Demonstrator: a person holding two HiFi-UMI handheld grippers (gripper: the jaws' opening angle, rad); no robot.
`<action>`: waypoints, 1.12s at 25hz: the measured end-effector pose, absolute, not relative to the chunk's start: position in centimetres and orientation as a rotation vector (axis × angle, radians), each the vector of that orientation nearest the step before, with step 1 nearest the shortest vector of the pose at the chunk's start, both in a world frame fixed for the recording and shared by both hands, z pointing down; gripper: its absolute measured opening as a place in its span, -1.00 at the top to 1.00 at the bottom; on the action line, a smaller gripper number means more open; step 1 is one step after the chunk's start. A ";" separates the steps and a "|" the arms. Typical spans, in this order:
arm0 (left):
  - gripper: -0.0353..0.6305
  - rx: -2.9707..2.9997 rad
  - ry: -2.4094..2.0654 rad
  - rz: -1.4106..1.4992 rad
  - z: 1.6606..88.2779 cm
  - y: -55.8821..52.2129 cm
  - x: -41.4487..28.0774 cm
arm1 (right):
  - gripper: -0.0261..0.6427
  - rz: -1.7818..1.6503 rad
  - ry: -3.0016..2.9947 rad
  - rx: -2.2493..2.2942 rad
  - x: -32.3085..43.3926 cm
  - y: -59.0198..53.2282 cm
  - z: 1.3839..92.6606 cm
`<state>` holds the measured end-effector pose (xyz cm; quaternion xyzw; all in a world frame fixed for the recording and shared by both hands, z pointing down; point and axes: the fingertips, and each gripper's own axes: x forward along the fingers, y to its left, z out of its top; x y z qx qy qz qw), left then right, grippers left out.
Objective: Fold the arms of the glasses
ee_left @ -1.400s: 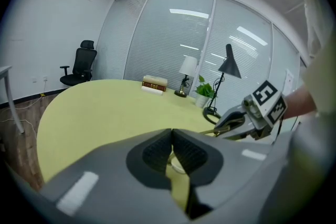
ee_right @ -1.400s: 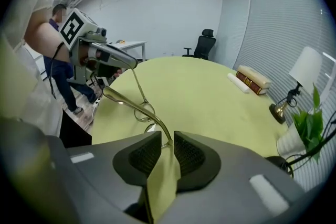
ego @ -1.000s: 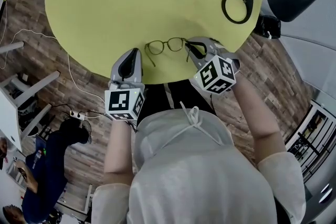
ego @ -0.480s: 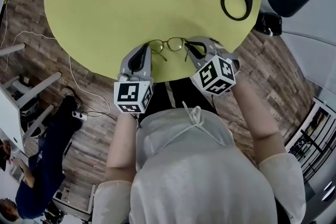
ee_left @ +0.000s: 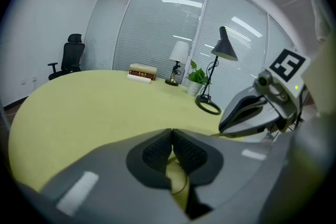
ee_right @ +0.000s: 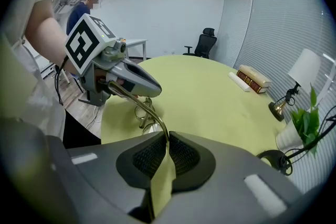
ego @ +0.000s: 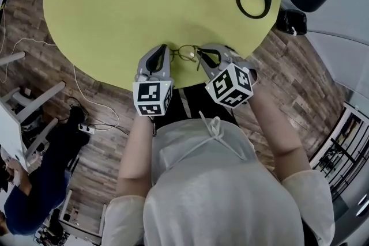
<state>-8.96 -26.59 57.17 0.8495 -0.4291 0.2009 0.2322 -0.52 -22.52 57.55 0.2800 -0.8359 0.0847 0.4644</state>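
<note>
Sitting at the left end of the glasses [ego: 186, 53], the left hand-held gripper [ego: 164, 48] has its jaws together with nothing clearly pinched, probably so its tip can nudge that arm inward. The glasses lie at the near edge of the worktop [ego: 115, 8]. The right hand-held gripper [ego: 200, 54] is clamped on a slim gold arm, apparently steadying the frame.

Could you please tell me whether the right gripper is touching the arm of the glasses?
Touching. In the right gripper view, the right gripper has its pads closed on the glasses arm, with no gap.
</note>
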 end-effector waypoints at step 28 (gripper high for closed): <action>0.88 2.414 -1.161 0.694 56.3 -23.9 -7.7 | 0.86 0.275 -2.051 0.718 0.0 -19.8 57.8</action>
